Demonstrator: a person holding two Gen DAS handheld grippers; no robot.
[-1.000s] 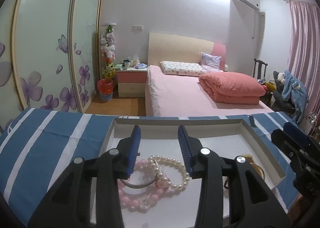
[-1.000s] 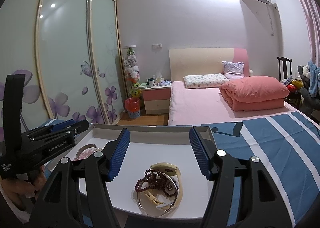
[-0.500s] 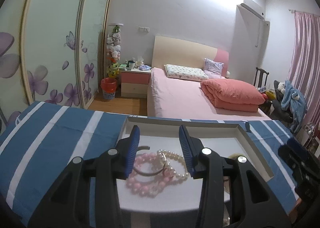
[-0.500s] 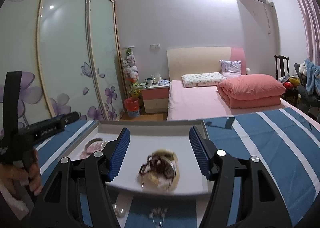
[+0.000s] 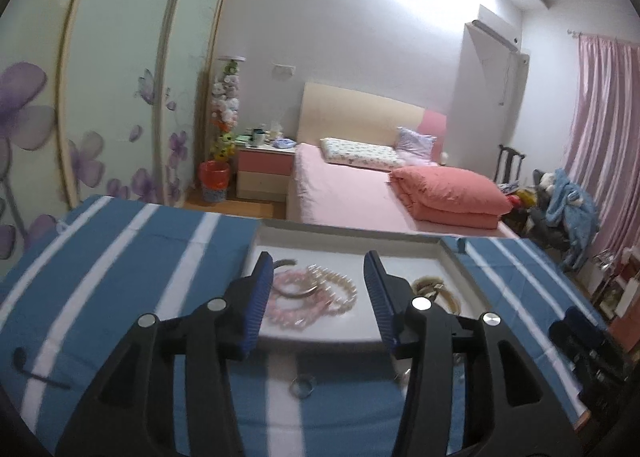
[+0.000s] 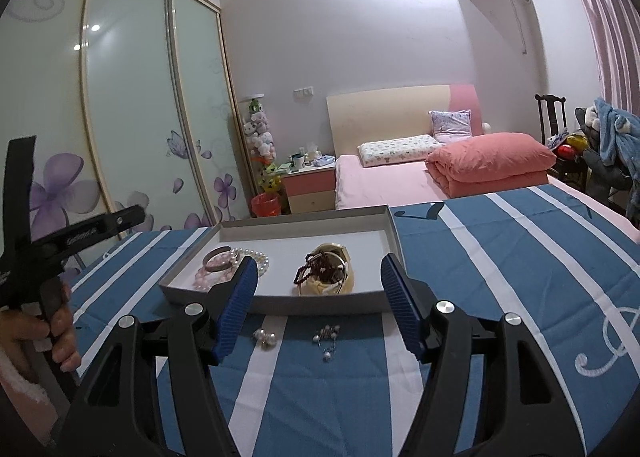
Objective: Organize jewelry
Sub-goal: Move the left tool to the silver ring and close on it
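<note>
A shallow white tray (image 6: 390, 231) lies on the blue striped cloth. Its left part holds pink and pearl bracelets with a metal bangle (image 5: 312, 291) (image 6: 224, 263); its right part holds a cream bangle with dark beads (image 6: 326, 271). In front of the tray, pearl earrings (image 6: 265, 338), a small dangling piece (image 6: 327, 337) and a ring (image 5: 302, 385) lie on the cloth. My left gripper (image 5: 318, 295) hangs back from the tray, its jaws opening with nothing between them. My right gripper (image 6: 316, 295) stands open and empty before the tray's front edge.
The cloth-covered surface (image 6: 500, 277) stretches wide to the right. A person's hand (image 6: 52, 331) holds the left tool at the left edge of the right wrist view. Behind are a pink bed (image 6: 420, 177) and wardrobe doors.
Both grippers have pulled back from over the tray, so its front edge and the loose pieces on the cloth now show. The left jaws stand a little wider.
</note>
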